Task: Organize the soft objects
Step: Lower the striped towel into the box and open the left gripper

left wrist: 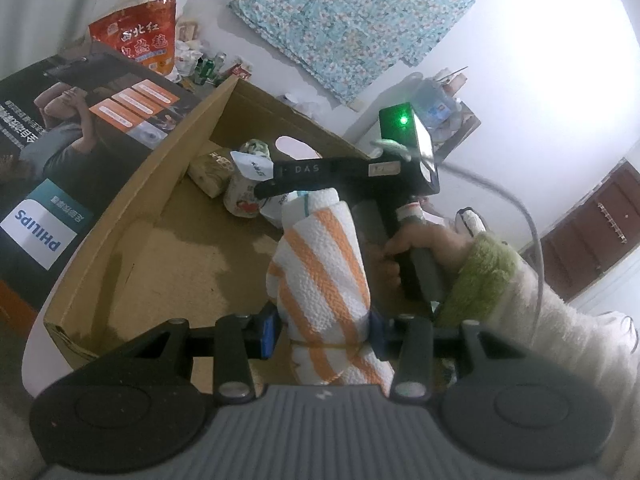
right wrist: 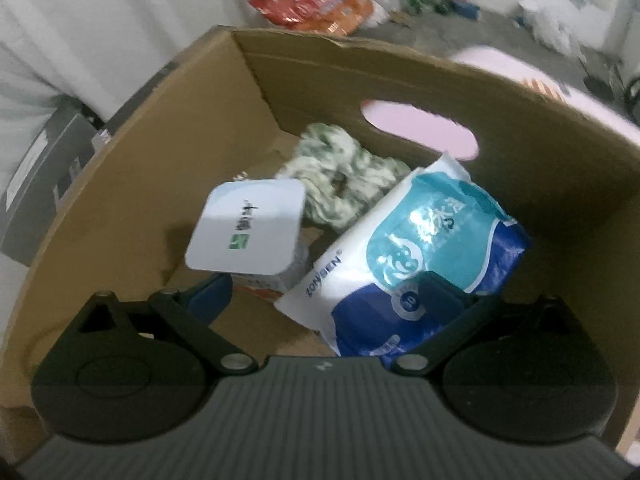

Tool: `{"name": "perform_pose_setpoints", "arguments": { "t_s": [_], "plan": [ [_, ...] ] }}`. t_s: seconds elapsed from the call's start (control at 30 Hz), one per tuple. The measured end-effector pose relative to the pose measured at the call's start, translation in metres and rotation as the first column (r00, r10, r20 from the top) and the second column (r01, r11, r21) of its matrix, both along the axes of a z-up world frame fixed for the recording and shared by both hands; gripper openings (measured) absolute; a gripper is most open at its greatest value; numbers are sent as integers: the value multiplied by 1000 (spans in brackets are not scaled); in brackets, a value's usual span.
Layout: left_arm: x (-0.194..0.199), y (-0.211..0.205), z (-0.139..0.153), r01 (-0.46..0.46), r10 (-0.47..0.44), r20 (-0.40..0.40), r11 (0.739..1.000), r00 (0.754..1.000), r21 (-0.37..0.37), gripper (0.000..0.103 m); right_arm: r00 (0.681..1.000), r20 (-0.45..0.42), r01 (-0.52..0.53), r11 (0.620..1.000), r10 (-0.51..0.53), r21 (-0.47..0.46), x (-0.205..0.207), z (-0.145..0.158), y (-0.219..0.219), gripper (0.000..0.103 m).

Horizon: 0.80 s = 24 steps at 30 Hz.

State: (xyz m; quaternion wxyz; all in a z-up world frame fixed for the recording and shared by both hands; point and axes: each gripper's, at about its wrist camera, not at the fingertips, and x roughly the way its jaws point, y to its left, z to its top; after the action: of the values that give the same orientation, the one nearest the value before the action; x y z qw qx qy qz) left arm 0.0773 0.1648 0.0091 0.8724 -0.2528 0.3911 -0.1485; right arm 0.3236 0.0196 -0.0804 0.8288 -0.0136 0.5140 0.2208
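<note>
I am holding the towel (left wrist: 324, 280) clenched mid-roll in my left gripper (left wrist: 322, 330) above the box (left wrist: 132, 208); soft, light, squashing easily; my right gripper (right wrist: 340, 292) is hanging released over the wipes (right wrist: 416, 256) inside.

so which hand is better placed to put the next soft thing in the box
Left. The left gripper is clamped on the striped towel roll above the cardboard box; the right gripper is open and empty.
</note>
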Motion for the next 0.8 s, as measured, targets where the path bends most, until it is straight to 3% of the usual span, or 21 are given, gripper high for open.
{"name": "perform_pose_setpoints", "arguments": {
  "t_s": [0.2,0.33,0.43,0.53,0.8],
  "plan": [
    [0,-5,5,-7,7,-5,1000,1000,25,44,992,120,-44,999,46,-21,-17,29,-5,95],
    [3,-14,11,18,-18,-3,999,1000,40,44,986,163,11,994,-29,110,-33,72,-43,95],
    [11,-24,17,53,-53,-9,997,999,63,44,981,161,64,963,-109,261,-54,102,-91,96],
    [25,-37,24,97,-96,-16,989,995,111,44,972,159,114,936,-175,333,-89,121,-141,96],
    [97,-81,3,222,-197,-150,960,969,171,43,931,98,255,822,-350,509,-190,106,-260,96]
  ]
}}
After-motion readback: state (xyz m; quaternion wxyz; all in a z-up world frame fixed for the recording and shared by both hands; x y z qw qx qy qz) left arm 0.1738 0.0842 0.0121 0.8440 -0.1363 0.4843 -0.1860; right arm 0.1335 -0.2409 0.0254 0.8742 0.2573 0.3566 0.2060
